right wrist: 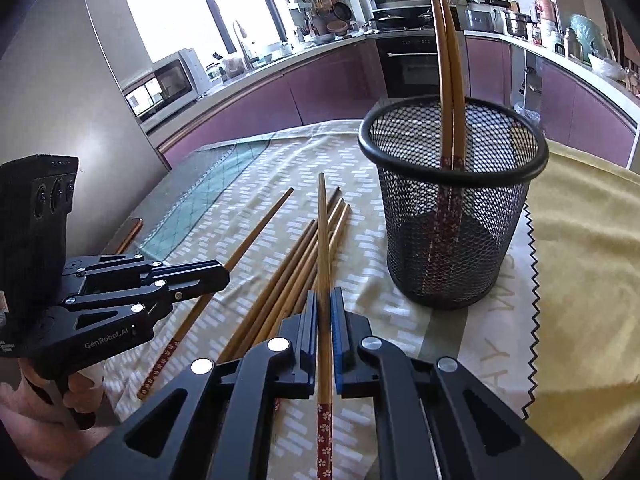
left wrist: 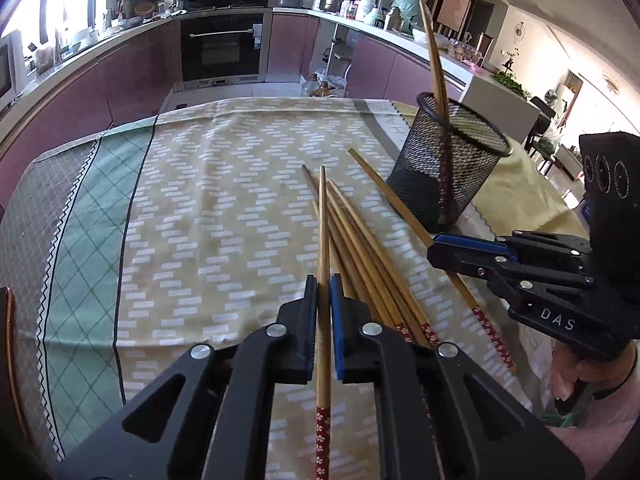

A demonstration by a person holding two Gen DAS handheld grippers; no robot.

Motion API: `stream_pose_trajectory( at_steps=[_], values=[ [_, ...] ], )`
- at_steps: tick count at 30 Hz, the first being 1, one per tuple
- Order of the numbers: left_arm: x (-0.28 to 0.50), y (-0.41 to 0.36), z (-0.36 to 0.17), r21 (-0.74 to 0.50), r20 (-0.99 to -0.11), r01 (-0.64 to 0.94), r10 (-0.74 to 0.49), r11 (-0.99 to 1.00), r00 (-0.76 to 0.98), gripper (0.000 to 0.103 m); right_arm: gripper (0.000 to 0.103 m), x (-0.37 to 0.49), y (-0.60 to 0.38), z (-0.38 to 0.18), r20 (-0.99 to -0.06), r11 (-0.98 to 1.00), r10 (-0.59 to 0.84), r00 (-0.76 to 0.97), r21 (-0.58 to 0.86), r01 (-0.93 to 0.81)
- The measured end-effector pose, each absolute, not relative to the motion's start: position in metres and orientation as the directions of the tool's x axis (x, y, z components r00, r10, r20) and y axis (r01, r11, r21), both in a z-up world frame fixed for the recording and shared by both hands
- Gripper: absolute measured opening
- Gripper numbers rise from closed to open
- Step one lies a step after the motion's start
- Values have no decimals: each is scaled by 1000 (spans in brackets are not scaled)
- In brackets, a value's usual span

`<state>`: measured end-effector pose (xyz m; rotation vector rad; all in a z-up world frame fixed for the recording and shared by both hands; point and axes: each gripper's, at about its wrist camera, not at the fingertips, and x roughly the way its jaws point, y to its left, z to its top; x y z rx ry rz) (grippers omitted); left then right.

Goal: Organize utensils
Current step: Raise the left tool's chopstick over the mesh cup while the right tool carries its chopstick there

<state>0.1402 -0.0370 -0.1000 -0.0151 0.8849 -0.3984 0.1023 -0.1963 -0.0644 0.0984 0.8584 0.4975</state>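
In the left wrist view my left gripper is shut on one wooden chopstick whose red flowered end points back toward me. Beside it, several loose chopsticks lie in a fan on the tablecloth. The black mesh cup stands upright at the right with two chopsticks leaning in it. In the right wrist view my right gripper is shut on another chopstick, just left of the mesh cup. Each gripper shows in the other's view: right gripper, left gripper.
A patterned beige and green tablecloth covers the table. A yellow cloth lies right of the cup. A copper-coloured flat object lies at the table's left edge. Purple kitchen cabinets and an oven stand behind.
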Motion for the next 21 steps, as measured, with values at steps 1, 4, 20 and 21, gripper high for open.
stream_pose_trajectory(
  at_steps=[1, 4, 20, 21],
  values=[
    [138, -37, -94, -177, -740, 340, -353, 923, 573, 7, 6, 100, -199, -60, -689, 876, 470, 553, 288, -386],
    [131, -39, -75, -190, -707, 375, -392, 907, 588, 7, 6, 96, -207, -45, -653, 864, 496, 573, 307, -398],
    [104, -40, 19, -247, -516, 499, -548, 831, 658, 7, 6, 88, -253, 20, -473, 855, 517, 714, 322, -406],
    [104, -42, 24, -249, -507, 503, -554, 828, 661, 7, 6, 89, -256, 24, -462, 854, 518, 720, 322, -409]
  ],
)
